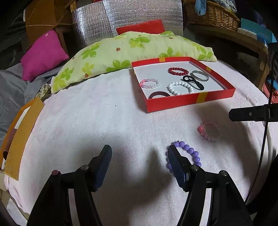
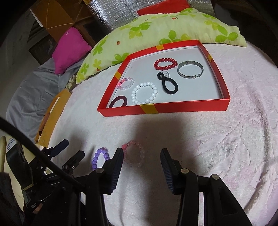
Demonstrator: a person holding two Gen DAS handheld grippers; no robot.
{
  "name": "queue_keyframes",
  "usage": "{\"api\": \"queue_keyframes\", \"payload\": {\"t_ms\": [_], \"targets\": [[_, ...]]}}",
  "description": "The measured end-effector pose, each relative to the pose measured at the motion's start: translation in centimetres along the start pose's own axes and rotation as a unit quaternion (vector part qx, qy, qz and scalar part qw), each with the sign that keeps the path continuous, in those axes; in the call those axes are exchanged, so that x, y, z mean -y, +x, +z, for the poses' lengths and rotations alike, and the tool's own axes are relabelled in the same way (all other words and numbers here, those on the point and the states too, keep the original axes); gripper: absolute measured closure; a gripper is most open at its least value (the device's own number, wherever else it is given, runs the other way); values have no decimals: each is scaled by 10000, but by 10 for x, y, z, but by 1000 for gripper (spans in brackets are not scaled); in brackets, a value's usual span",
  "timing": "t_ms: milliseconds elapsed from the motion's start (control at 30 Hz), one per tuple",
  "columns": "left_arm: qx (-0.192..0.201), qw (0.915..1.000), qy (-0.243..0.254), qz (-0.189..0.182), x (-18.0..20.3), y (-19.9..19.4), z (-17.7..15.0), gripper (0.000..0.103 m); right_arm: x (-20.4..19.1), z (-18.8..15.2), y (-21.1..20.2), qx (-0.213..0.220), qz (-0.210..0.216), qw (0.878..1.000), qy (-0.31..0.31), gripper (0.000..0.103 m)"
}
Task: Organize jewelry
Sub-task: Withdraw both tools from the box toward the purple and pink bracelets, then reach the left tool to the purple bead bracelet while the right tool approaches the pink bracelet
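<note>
Left wrist view: pale pink towel (image 1: pixel 97 118) covers the surface, likely a bed, can't tell for sure. Green flowered pillow (image 1: pixel 132 50) lies at the far edge, magenta cushion (image 1: pixel 43 53) to its left, silver foil sheet (image 1: pixel 126 15) behind, wicker basket (image 1: pixel 212 15) top right. Red box (image 1: pixel 189 100) sits in front of the pillow, holding a red bead bracelet (image 1: pixel 178 71), silver bangle (image 1: pixel 199 75), black hair tie (image 1: pixel 192 82), white bead bracelet (image 1: pixel 179 87), pale pink bead bracelet (image 1: pixel 150 83) and a dark ring (image 1: pixel 159 94) half hidden by the box's front wall. Left claw (image 1: pixel 139 153) is spread wide, gripping nothing; its right finger tip covers part of the purple bead bracelet (image 1: pixel 191 151) on the towel. Clear pink bracelet (image 1: pixel 207 130) lies near, in shadow, blurry. A dark bar cut off at the right edge is hard to identify.

Right wrist view: same towel (image 2: pixel 225 139), pillow (image 2: pixel 156 31), cushion (image 2: pixel 71 48). Box (image 2: pixel 173 107) with the same six pieces; a small clear bit by the hair tie (image 2: pixel 166 83) is too tiny to tell. Right claw (image 2: pixel 141 153) is spread apart, empty, just over the clear pink bracelet (image 2: pixel 133 154). Purple bracelet (image 2: pixel 99 157) lies to its left, beside the left claw (image 2: pixel 70 147). Cable crosses the lower left corner.
</note>
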State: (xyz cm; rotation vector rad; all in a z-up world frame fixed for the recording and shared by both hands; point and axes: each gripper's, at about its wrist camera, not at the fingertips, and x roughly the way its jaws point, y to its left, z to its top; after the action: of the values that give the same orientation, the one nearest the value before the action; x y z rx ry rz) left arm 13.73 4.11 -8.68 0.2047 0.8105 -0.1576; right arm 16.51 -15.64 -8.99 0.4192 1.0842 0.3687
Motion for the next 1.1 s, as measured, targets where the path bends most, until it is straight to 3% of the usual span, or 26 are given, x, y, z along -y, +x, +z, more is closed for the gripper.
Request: {"api": "queue_keyframes", "payload": {"t_ms": [900, 1100], "targets": [[-130, 9998, 155, 54, 2, 5, -1, 35, -7, -6, 11, -116, -170, 9996, -215, 56], [-197, 9997, 148, -8, 0, 6, -2, 35, -11, -9, 21, -134, -412, 9985, -343, 66]]}}
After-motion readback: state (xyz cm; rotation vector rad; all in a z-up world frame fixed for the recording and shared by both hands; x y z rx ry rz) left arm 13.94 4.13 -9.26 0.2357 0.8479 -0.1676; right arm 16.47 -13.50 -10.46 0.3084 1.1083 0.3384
